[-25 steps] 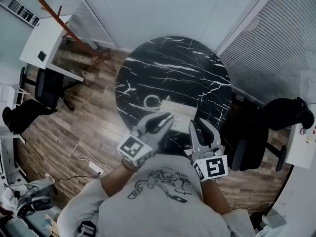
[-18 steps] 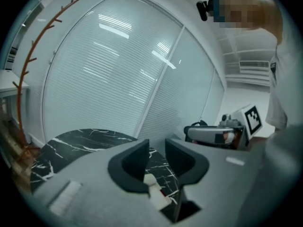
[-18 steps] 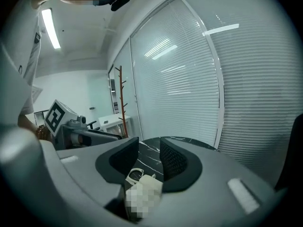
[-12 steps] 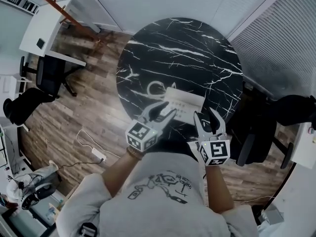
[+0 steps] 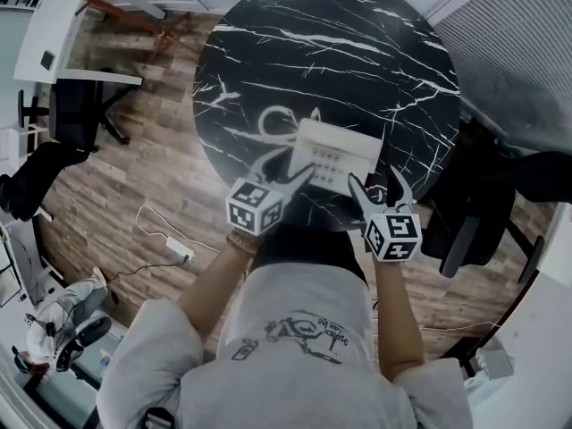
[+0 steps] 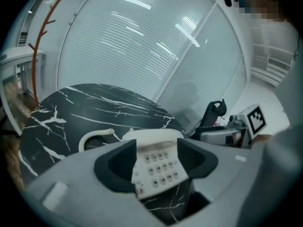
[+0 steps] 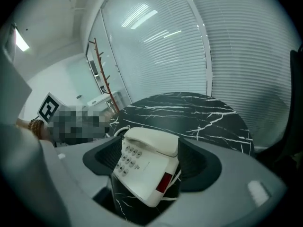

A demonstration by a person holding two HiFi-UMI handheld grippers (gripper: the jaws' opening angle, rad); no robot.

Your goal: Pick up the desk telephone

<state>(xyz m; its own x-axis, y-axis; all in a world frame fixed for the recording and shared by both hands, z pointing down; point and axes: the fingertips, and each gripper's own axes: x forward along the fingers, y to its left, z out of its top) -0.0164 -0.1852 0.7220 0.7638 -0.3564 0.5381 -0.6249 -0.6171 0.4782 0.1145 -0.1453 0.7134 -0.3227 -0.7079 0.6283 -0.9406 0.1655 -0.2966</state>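
A white desk telephone (image 5: 338,155) sits on the near part of a round black marble table (image 5: 357,52), its coiled cord (image 5: 279,120) trailing off to the left. My left gripper (image 5: 284,170) reaches the phone's near-left corner and my right gripper (image 5: 377,186) its near-right corner. Both pairs of jaws are opening. In the left gripper view the phone's keypad (image 6: 158,167) shows between the spread jaws of the left gripper (image 6: 156,161), with no pad touching it. In the right gripper view the phone (image 7: 147,167) likewise lies in the wide gap of the right gripper (image 7: 151,161), untouched.
A black office chair (image 5: 474,217) stands close to the table's right edge and another (image 5: 63,146) stands at the left beside a white desk (image 5: 54,34). A power strip with its cable (image 5: 174,250) lies on the wood floor. Blinds and glass walls ring the table.
Both grippers have come down and forward from in front of the person's chest to the phone's near corners. Their jaws have spread from nearly shut to wide.
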